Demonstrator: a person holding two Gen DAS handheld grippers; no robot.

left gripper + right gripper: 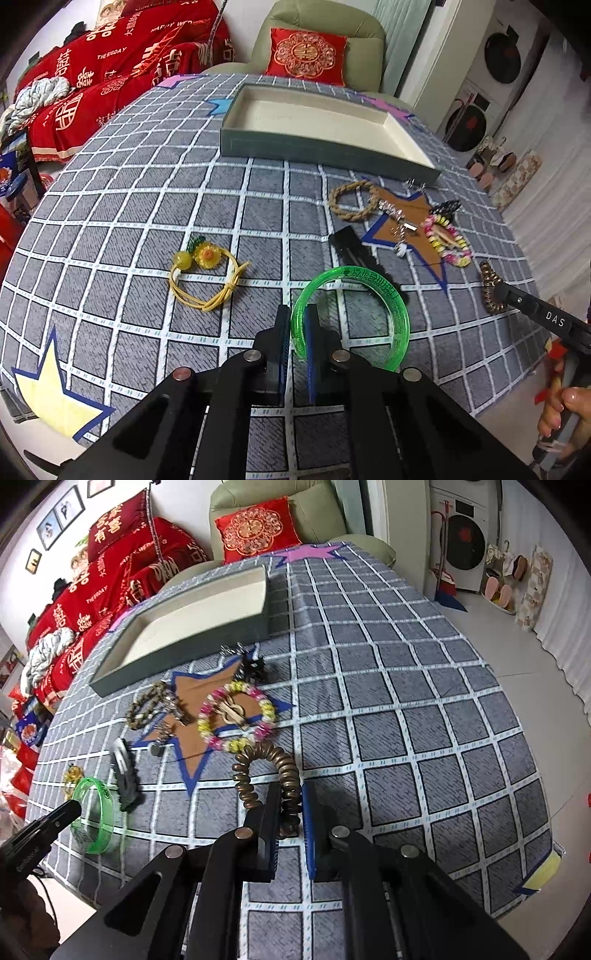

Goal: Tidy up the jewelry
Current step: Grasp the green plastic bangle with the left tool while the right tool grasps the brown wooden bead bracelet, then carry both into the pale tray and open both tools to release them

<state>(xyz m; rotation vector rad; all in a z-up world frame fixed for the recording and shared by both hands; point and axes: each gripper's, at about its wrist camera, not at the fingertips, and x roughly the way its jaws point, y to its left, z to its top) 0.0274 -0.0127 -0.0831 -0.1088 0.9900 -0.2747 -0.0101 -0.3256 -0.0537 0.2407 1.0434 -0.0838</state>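
My left gripper (298,314) is shut on the near left rim of a clear green bangle (384,291), seen again in the right wrist view as the green bangle (94,819). My right gripper (290,794) is shut on a bronze coil hair tie (275,758), which shows at the right of the left wrist view as the coil tie (488,286). An empty grey tray (325,149), cream inside, lies at the far side of the checked cloth (147,206); in the right wrist view the tray (177,653) sits at upper left.
Loose pieces lie between me and the tray: a yellow flower hair tie (207,273), a rope bracelet (351,201), a black hair clip (351,247), silver earrings (399,221) and a pink-yellow bead bracelet (236,716). A hand (561,410) holds the right tool. A sofa and chair stand behind.
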